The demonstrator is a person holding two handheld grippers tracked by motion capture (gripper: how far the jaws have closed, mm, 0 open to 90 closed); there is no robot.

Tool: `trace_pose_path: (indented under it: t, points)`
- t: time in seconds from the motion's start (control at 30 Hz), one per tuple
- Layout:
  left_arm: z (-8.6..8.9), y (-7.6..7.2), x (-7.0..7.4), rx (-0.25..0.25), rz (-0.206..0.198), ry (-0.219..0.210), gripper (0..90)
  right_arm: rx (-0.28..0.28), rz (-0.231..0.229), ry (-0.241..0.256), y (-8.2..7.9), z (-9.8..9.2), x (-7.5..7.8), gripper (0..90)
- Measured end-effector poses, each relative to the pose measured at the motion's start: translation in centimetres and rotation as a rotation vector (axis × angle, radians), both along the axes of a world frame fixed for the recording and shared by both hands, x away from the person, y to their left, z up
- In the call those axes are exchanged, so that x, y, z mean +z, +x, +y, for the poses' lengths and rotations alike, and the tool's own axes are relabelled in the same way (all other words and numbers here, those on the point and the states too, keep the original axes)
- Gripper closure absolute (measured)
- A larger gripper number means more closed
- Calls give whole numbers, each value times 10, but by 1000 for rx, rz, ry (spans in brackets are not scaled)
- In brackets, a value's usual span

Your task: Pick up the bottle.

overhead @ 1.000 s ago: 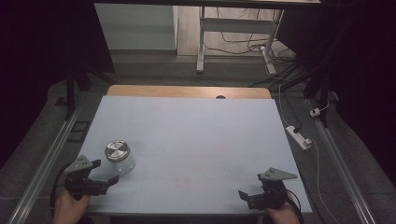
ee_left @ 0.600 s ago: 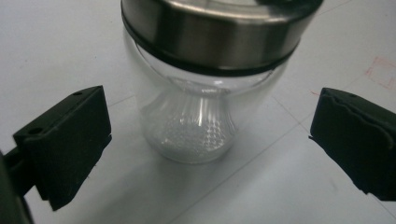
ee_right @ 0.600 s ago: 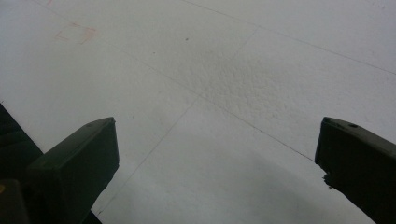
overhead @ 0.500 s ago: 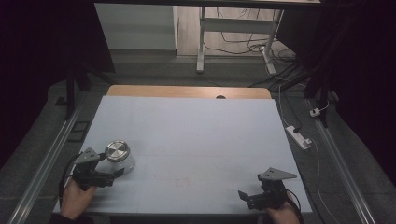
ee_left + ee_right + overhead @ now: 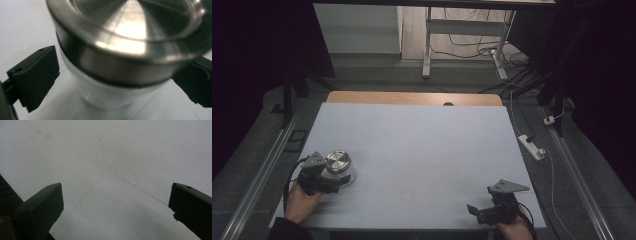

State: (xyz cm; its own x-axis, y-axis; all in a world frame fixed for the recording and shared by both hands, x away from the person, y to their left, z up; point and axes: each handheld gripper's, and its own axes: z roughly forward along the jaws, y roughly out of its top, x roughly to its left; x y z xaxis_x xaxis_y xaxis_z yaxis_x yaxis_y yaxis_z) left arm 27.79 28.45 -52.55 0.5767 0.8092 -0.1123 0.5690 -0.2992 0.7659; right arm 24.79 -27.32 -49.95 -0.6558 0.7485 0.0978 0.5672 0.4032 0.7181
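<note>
Left gripper view has the jar (image 5: 120,62), clear-bodied with a steel lid (image 5: 130,37), sitting between spread jaws that do not yet touch it. It stands near the table's (image 5: 422,130) front left corner. Best to centre the left gripper (image 5: 334,184) on the body below the lid, level, then squeeze evenly. The right gripper (image 5: 477,212) rests gaping wide near the front right corner.

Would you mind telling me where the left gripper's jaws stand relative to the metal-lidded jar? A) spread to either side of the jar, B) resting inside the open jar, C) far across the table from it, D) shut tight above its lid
A: in the left gripper view the jar sits between the left gripper's two black jaws, with a visible gap beside the left one.
</note>
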Motion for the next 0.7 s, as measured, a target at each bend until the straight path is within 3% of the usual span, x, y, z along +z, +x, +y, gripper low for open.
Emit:
trace_pose_path:
  t: [0.17,0.33,0.7]
  points:
    - [0,4,1,-19,-1,-18,0,1,1,-1,0,0,0,0]
    - [-2,5,2,-40,-7,-4,2,2,1,-3,0,0,0,0]
    - [-2,2,5,-27,-34,34,143,2,0,-4,0,0,0,0]
